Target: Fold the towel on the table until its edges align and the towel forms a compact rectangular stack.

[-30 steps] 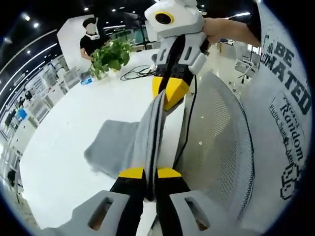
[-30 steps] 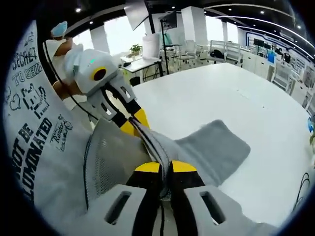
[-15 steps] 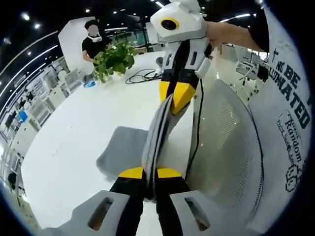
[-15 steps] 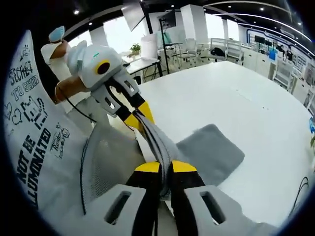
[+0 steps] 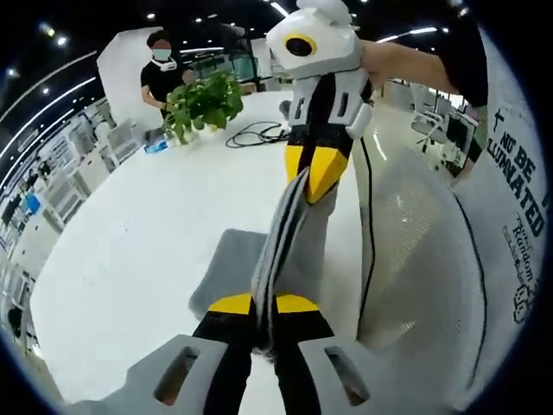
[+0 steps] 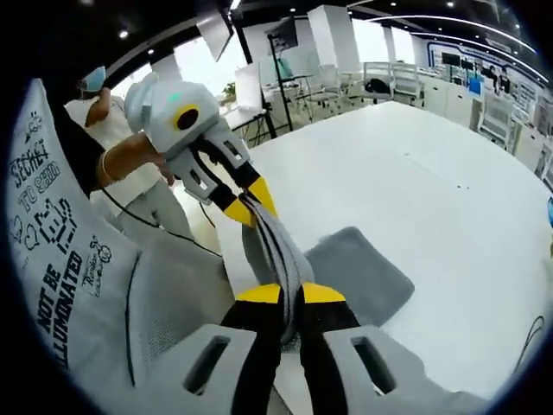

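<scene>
A grey towel is held up off the white table, stretched between both grippers, with its lower part still lying on the tabletop. My left gripper is shut on one end of the towel. The right gripper comes in from above in the left gripper view, clamped on the other end. In the right gripper view my right gripper is shut on the towel, and the left gripper pinches the far end. The towel's resting part spreads on the table.
A mesh office chair stands close beside the table edge, with a person's printed white shirt by it. A potted plant, a black cable and another person are at the table's far side. Office chairs stand beyond the table.
Both grippers have lifted and drawn the towel further up off the table, so less of it lies flat. The two grippers stay shut on its ends.
</scene>
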A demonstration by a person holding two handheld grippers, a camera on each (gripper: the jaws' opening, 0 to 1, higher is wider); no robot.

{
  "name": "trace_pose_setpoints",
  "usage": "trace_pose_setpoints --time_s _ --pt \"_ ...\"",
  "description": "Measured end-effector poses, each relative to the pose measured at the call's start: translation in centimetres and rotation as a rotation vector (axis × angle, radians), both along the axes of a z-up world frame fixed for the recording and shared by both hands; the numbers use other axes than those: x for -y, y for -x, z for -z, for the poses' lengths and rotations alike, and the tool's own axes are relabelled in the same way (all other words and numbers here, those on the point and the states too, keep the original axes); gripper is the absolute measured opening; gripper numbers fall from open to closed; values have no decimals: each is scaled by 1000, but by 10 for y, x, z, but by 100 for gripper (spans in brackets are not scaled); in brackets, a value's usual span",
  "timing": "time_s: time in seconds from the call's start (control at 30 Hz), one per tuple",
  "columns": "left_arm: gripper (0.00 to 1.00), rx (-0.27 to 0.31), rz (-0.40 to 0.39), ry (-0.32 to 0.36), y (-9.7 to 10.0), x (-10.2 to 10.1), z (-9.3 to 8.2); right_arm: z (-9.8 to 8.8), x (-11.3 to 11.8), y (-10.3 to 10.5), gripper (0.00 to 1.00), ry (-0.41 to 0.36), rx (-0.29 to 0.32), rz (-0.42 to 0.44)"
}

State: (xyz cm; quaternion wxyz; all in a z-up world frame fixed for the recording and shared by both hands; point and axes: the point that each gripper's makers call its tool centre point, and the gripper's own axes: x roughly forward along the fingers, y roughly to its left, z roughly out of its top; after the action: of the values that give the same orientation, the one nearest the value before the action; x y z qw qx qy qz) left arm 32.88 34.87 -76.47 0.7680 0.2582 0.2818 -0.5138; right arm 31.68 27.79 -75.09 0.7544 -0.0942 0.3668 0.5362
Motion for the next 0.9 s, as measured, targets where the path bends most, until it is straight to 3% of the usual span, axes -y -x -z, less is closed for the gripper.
trace_pose_setpoints --time_s 0.33,0.57,0.73,0.9 --pt "7 -81 -6 -1 -41 9 36 31 7 -39 4 34 -77 42" --pt "7 -145 -52 6 -66 10 66 58 10 -63 4 26 -119 71" --pt "8 -198 -85 -7 -72 12 94 82 12 -76 5 16 -188 115" --pt "9 -215 -120 -13 -78 9 112 90 9 -84 8 -46 -228 139"
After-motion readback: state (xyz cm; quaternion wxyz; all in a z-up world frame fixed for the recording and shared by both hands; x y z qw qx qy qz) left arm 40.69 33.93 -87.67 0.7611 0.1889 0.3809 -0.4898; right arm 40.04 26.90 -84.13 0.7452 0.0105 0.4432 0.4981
